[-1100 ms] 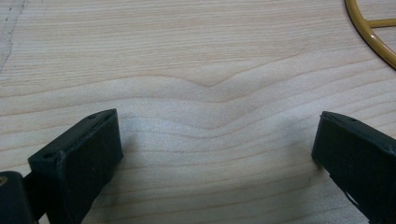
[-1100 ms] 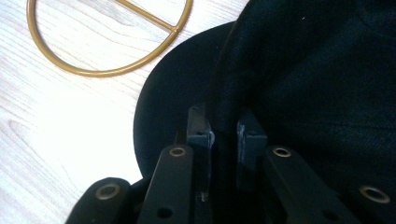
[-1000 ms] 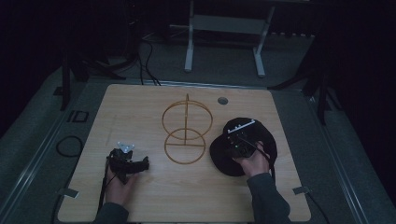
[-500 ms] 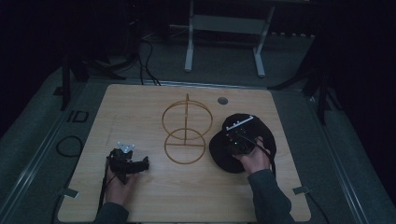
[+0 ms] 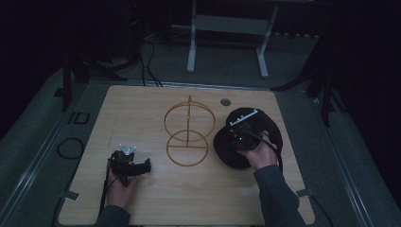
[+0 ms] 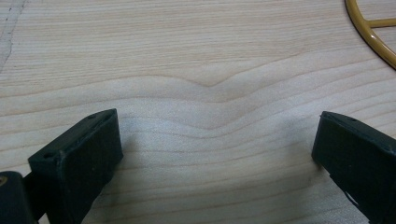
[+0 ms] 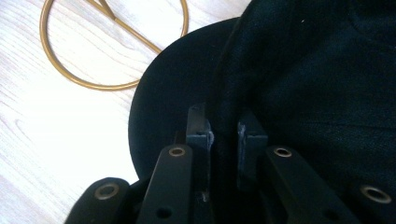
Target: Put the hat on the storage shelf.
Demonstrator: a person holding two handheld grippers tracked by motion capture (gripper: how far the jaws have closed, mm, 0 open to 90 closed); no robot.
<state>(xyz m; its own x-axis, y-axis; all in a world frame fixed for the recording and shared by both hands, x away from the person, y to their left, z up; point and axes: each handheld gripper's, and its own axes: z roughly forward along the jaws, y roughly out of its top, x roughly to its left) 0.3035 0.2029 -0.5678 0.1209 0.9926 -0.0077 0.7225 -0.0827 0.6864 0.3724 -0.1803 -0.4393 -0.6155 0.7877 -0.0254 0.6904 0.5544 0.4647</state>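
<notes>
My right claw (image 7: 223, 133) is pinched on a fold of the black cap (image 5: 246, 135), where crown meets brim, at the right side of the tabletop (image 5: 142, 109) just beside the gold wire stand (image 5: 188, 132). I judge this the pick-up step: the cap is gripped, ready to be carried. Next I need to raise it clear and bring it over the stand's upright ring without snagging the wire. My left claw (image 6: 212, 154) rests wide and empty on bare wood, near the stand's base ring.
</notes>
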